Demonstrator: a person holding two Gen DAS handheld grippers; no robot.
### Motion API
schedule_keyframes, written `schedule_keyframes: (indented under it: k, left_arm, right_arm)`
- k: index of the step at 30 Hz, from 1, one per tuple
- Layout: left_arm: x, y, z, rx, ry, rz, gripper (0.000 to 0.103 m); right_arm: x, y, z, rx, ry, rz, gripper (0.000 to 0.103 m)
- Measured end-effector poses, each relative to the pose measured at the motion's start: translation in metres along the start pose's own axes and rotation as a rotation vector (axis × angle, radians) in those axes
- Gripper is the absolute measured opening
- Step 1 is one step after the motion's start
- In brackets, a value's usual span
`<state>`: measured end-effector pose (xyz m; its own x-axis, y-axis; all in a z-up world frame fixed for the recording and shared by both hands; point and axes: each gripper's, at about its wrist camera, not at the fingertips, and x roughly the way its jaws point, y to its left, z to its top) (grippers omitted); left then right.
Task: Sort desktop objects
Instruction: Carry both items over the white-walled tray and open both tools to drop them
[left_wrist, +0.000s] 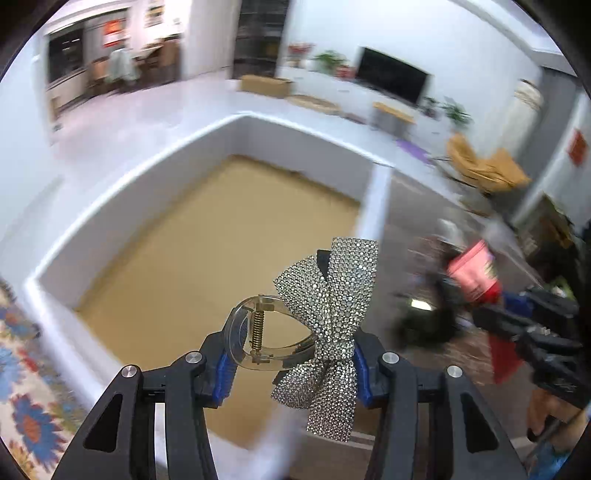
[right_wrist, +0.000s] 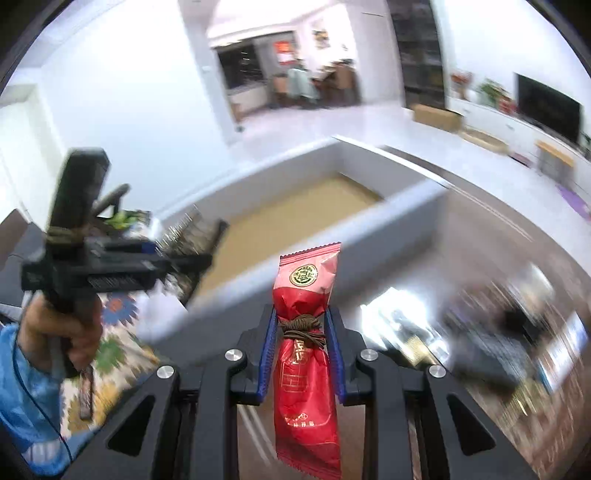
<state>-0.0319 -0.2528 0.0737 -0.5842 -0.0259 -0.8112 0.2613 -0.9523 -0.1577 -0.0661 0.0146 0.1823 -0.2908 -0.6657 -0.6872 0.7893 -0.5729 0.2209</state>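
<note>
Hair clip and snack packet, each clamped between my fingers

A clear hair clip (left_wrist: 258, 338) with a rhinestone bow sat crosswise in my left gripper (left_wrist: 291, 363); a red-and-pink snack packet (right_wrist: 308, 354), bound at its waist with brown cord, stood upright in my right gripper (right_wrist: 303, 347), its pink end pointing away from me.

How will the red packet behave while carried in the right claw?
Probably floppy: the red packet hangs limp below the right claw, pinched at its cord-tied waist. Likely light, since that thin pinch holds it. The glossy film may slip.
</note>
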Motion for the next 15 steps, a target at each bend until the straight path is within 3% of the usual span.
schedule_keyframes:
  k: [3,6,11,13,15]
  left_arm:
    - [0.016,0.036,0.008,-0.043,0.029,0.057,0.051]
    - [0.036,0.061,0.012,-0.084,0.066,0.067,0.051]
    - [0.065,0.07,0.01,-0.096,0.121,0.103,0.051]
    - [0.075,0.071,0.004,-0.088,0.155,0.159,0.051]
    - [0.078,0.069,0.001,-0.073,0.186,0.175,0.052]
  right_arm:
    - [0.048,0.03,0.043,-0.012,-0.009,0.056,0.026]
    - [0.098,0.052,0.07,-0.042,0.009,0.058,0.026]
    - [0.178,0.07,0.076,-0.126,0.141,-0.004,0.028]
    - [0.195,0.073,0.072,-0.154,0.186,-0.058,0.034]
    - [0.207,0.07,0.067,-0.179,0.208,-0.084,0.051]
